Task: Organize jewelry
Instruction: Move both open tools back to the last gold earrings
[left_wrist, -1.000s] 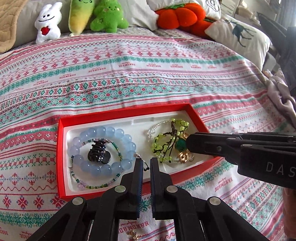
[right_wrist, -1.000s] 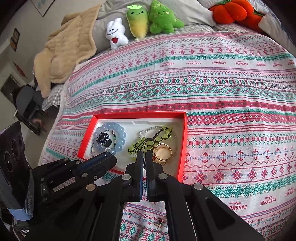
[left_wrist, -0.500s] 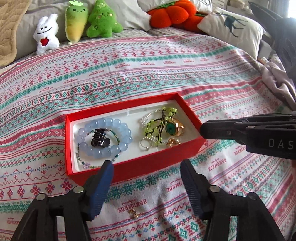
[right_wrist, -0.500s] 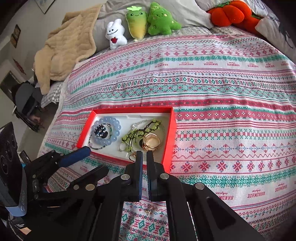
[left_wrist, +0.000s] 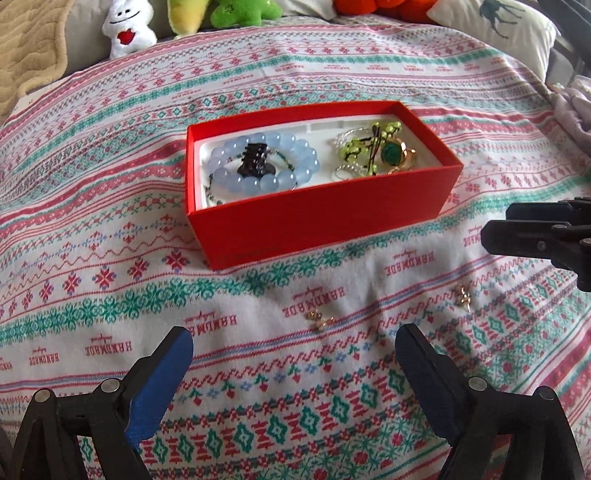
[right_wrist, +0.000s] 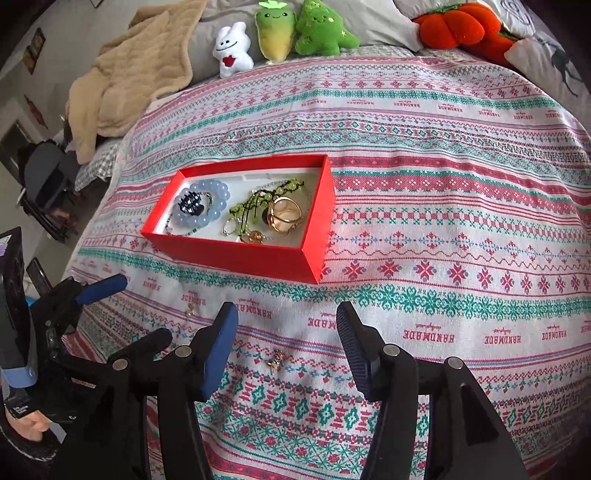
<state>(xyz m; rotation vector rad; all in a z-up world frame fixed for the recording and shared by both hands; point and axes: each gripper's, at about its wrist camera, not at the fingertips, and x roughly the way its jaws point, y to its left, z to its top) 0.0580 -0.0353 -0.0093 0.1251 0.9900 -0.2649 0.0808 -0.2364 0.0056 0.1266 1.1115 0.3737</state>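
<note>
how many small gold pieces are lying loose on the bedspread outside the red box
2: one gold piece ahead of the left tongs, another gold piece between the right tongs' open fingers. More may be hidden under the tongs.

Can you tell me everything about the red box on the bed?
The red box is a long, shallow rectangle that looks like cardboard, with a white lining and no lid on it. It sits flat on the patterned bedspread. Inside, at one end, lies a pale blue bead bracelet with a dark hair clip in its middle; at the other end is a tangle of green beads and gold rings. No tool touches it.
</note>
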